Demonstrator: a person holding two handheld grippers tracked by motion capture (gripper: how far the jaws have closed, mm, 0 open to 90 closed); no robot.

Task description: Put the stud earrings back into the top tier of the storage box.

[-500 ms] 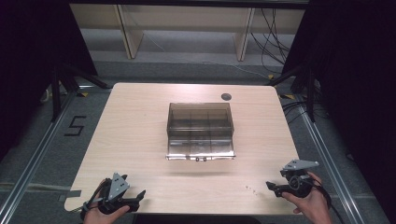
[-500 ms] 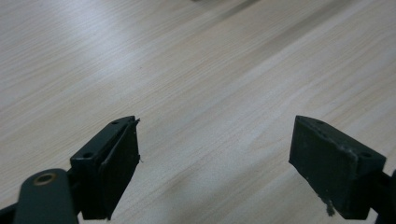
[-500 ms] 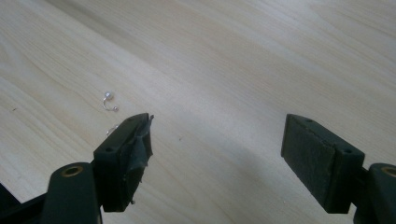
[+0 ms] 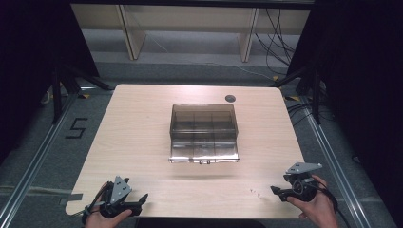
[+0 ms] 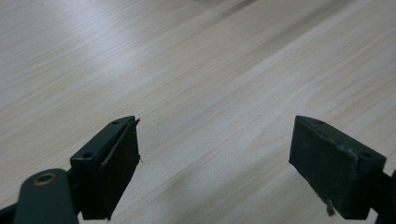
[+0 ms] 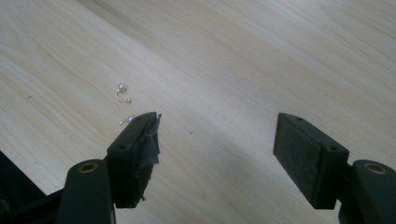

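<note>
earrings (image 6: 123,94), two tiny silver hoops, lie just beside your right hand-held gripper (image 6: 217,140), its jaws spread; from above they're mere specks (image 4: 254,192).

Dark round disc (image 4: 230,98) near the wooden table's (image 4: 138,133) far edge; shelving (image 4: 190,23) beyond.

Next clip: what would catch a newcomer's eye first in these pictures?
The smoky translucent plastic compartment box stands out first, sitting alone at the middle of the pale wooden table. Next come the two hand-held tools at the near edge, the left tool and right tool, both with jaws standing open and nothing between them. In the right gripper view, two tiny silver earrings lie on the wood just beside the left jaw.
</note>
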